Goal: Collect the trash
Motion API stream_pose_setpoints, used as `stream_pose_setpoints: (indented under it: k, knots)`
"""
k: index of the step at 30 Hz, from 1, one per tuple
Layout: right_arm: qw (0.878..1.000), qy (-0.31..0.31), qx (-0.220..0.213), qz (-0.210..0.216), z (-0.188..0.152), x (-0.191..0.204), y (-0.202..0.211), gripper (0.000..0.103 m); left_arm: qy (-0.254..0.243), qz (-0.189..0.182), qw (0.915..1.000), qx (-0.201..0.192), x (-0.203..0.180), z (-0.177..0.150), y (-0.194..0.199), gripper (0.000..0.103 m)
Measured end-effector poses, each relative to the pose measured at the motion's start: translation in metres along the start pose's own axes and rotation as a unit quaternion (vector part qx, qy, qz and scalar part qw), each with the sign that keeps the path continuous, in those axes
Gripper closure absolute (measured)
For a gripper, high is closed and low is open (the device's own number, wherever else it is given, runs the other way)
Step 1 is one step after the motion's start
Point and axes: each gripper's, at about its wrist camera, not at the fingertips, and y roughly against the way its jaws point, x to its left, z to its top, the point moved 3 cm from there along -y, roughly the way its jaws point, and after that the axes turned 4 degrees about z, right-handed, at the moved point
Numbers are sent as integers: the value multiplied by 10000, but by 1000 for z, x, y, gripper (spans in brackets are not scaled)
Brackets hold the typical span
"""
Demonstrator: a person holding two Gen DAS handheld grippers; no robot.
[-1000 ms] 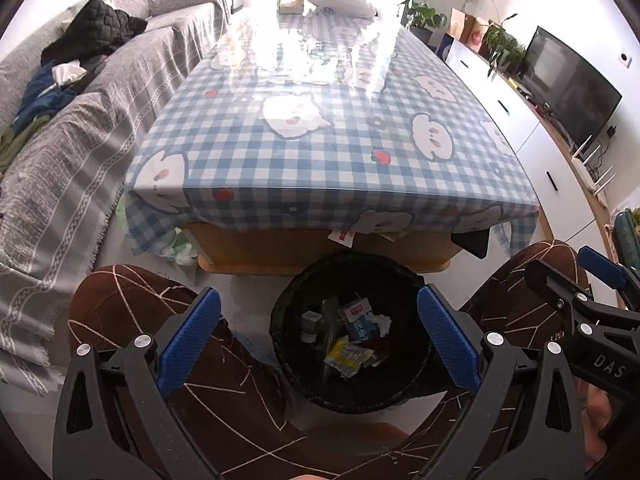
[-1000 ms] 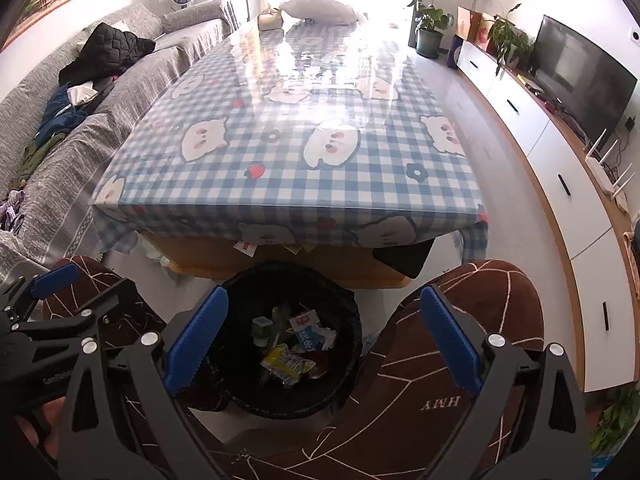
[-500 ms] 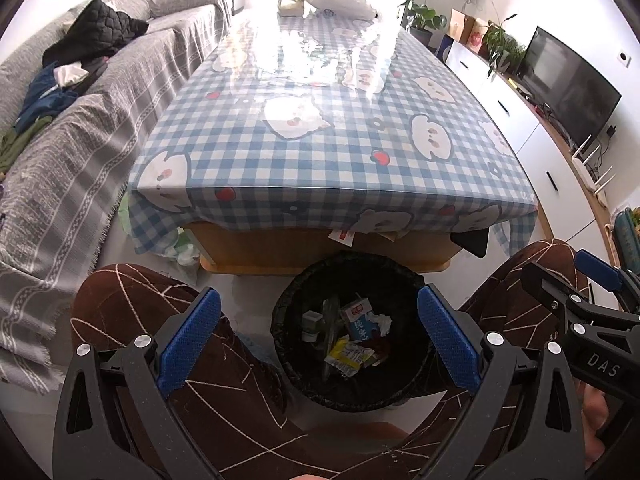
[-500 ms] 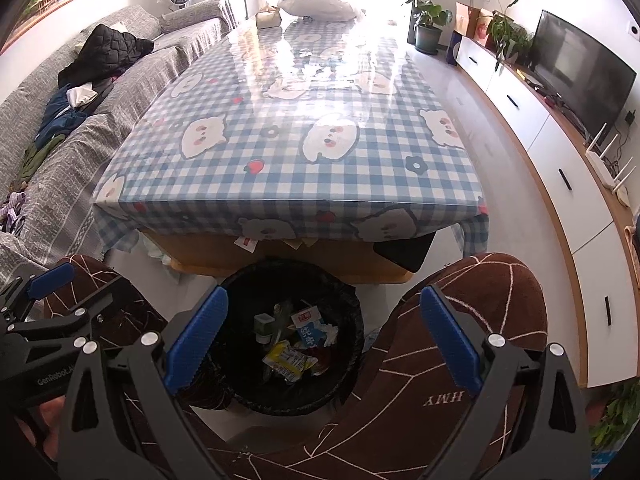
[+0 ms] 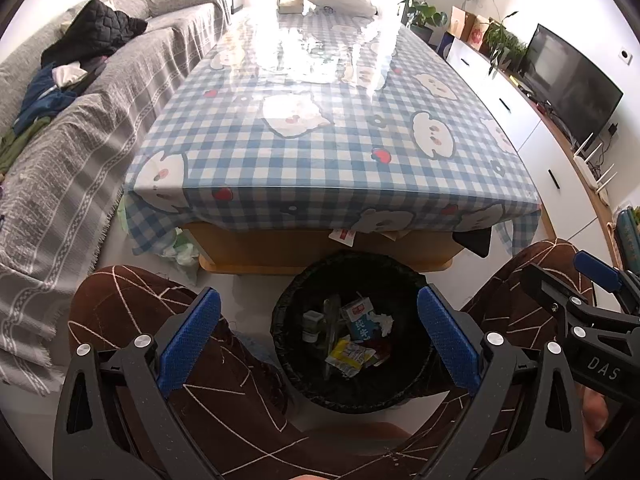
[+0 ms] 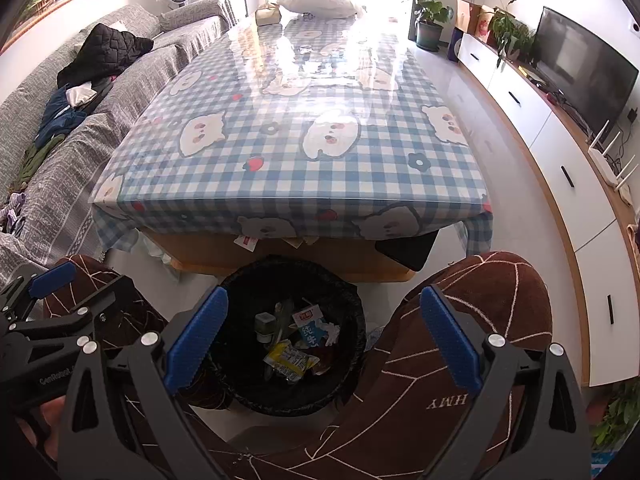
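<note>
A black-lined trash bin (image 5: 296, 304) stands on the floor between my knees, in front of the table; it also shows in the right wrist view (image 6: 248, 280). Inside lie a blue-white milk carton (image 5: 360, 318), a yellow wrapper (image 5: 348, 354), crumpled tissue and other scraps; the carton (image 6: 312, 328) and wrapper (image 6: 290, 358) show in the right wrist view too. My left gripper (image 5: 320, 334) is open and empty above the bin. My right gripper (image 6: 322, 336) is open and empty above it too.
A low table with a blue checked cartoon cloth (image 5: 320, 152) stands just beyond the bin. A grey sofa with clothes (image 5: 60, 92) is left; a white cabinet with a TV (image 5: 568, 80) is right. A pillow (image 6: 316, 2) lies at the table's far end.
Both views have shifted very slightly; both grippers stay open over the bin. The trash in the bin has not moved.
</note>
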Motion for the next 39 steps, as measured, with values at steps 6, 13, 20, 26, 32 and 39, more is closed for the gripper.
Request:
stream_pose_setpoints:
  k: [6, 13, 20, 26, 32, 39]
  knots:
    - [10000, 19, 2, 7, 0, 0, 0, 10, 15, 2, 10000, 35, 2, 0, -4, 6]
    - [10000, 42, 42, 30, -1, 3, -3, 10, -13, 34, 10000, 51, 1, -1, -6, 6]
    - [9999, 67, 83, 40, -2, 3, -6, 10, 16, 129, 9999, 0, 2, 0, -4, 6]
    - [9999, 101, 115, 45, -3, 4, -8, 10, 8, 188, 9998, 54, 2, 0, -7, 6]
    - [9998, 93, 142, 48, -3, 2, -10, 10, -3, 256, 9996, 100, 2, -1, -11, 6]
    - [9999, 75, 146, 51, -3, 2, -10, 10, 5, 108, 9999, 104, 1, -1, -13, 6]
